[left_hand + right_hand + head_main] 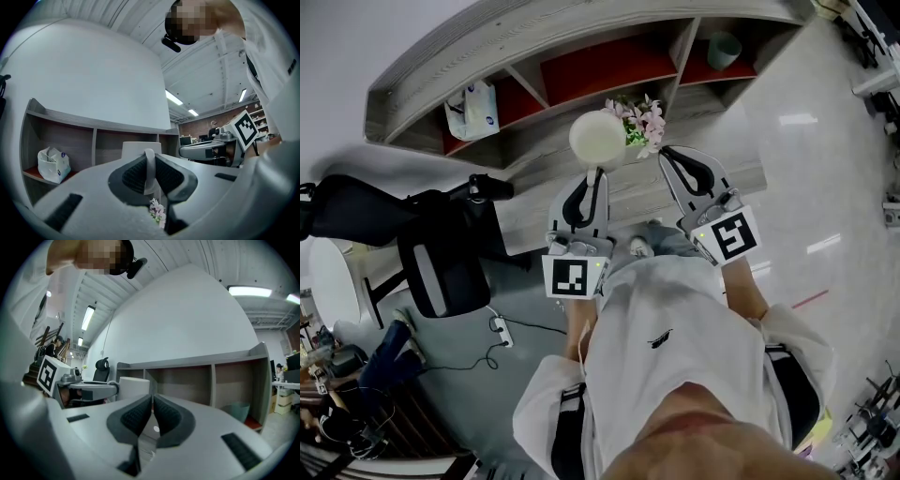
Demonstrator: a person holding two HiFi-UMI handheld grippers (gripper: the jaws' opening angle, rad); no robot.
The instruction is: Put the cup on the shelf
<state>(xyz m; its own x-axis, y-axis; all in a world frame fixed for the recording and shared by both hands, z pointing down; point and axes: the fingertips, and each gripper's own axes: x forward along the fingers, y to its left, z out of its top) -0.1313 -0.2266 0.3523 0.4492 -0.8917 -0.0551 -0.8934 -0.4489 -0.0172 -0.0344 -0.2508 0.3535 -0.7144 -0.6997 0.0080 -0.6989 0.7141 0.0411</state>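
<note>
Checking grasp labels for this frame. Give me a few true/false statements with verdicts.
1. The left gripper is clamped on the white cup. True.
2. The right gripper holds the teal container. False: its jaws are together on nothing, and the teal container sits in the right-hand compartment of the shelf.
3. A white bag lies in the shelf's left compartment. True.
4. The white cup already stands inside a compartment. False: it is in the left gripper's grip, outside the compartments.
5. In the head view the pink flowers are on the cup's left. False: they are on its right.
</note>
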